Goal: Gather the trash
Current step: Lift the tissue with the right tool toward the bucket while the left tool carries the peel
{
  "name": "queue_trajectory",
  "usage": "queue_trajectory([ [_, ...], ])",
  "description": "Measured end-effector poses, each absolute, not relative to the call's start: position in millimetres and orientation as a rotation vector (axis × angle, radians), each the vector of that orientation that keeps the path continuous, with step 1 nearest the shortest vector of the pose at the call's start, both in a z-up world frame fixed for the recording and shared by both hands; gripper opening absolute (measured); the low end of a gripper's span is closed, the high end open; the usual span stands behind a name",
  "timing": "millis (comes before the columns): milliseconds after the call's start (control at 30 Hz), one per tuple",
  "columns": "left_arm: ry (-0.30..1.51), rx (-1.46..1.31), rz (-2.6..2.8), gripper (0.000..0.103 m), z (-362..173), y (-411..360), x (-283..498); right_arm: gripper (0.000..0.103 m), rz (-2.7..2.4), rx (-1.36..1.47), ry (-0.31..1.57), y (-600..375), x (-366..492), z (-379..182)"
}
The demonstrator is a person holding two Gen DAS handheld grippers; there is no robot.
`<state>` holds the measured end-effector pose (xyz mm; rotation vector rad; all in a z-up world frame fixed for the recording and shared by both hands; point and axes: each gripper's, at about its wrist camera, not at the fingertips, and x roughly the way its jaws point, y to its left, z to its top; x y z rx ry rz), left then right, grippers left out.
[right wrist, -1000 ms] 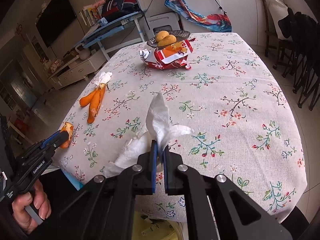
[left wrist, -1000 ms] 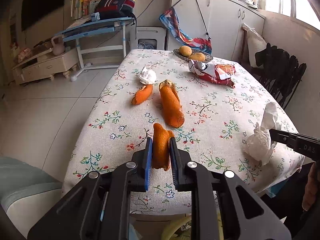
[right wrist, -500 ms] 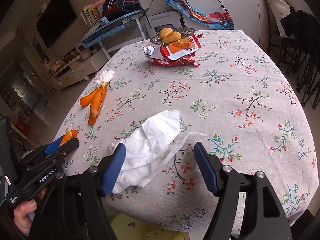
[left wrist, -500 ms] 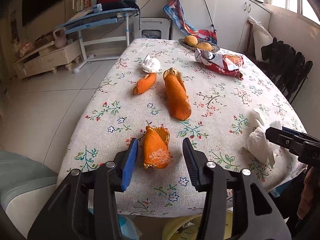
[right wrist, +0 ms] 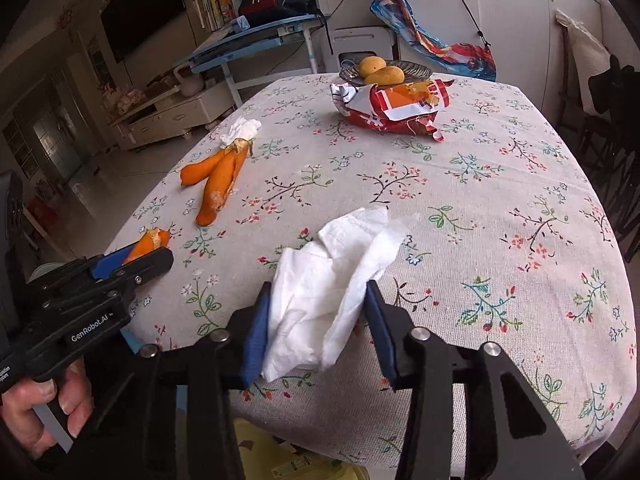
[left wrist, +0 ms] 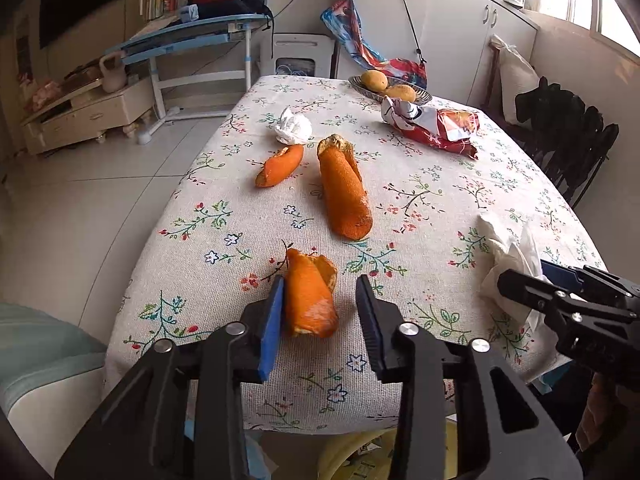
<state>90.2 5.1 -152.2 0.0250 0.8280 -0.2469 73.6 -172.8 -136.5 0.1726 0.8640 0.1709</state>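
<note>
I have the left gripper (left wrist: pixel 320 312) over the near edge of the table with the flowered cloth (left wrist: pixel 440 184), its jaws closing around a small curled piece of orange peel (left wrist: pixel 310 300); the blue pad on one side is against the peel, while the other finger (left wrist: pixel 370 316) stands clear of it, so nothing is clamped yet. The right gripper (right wrist: pixel 316 320) is doing the same over a crumpled white paper tissue (right wrist: pixel 336 276) lying near the table's front edge: its jaws are closing with the tissue between them, the pads brushing its loose folds without pinching them. I judge the peel to be light, slightly springy and a bit waxy on the outside, so I would take it across its curled middle, where the two walls can fold together, and not at the torn tip. The tissue weighs almost nothing and will simply collapse; I would grab the thick bunched part close to the pads, because a single loose flap could tear or slip out. Further up the cloth lie a long orange peel (left wrist: pixel 344 196), a shorter peel (left wrist: pixel 280 166), a white wad of paper (left wrist: pixel 294 128) and a red and white crumpled snack wrapper (left wrist: pixel 436 128), all untouched, just before a dish of yellow fruit (left wrist: pixel 386 86). Below the table edge something yellow shows, perhaps a bin, though I cannot tell.
</note>
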Motion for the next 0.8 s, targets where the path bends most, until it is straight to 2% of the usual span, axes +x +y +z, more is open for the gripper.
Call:
queue_trajectory([
  [67,0.831,0.025,-0.266,0.021,-152,4,90,0.023,0.168,0.171,0.868,-175,74,-137],
  [167,0.822,0.016,-0.291,0.019,-150,3,87,0.015,0.177,0.171,0.864,-174,72,-135],
  [500,0.747,-0.034,-0.332,0.019,-133,11,66,0.014,0.245,0.238,0.818,-172,45,-119],
  [800,0.732,-0.013,-0.324,0.019,-129,13,44,0.014,0.372,0.204,0.873,-141,0,-121],
])
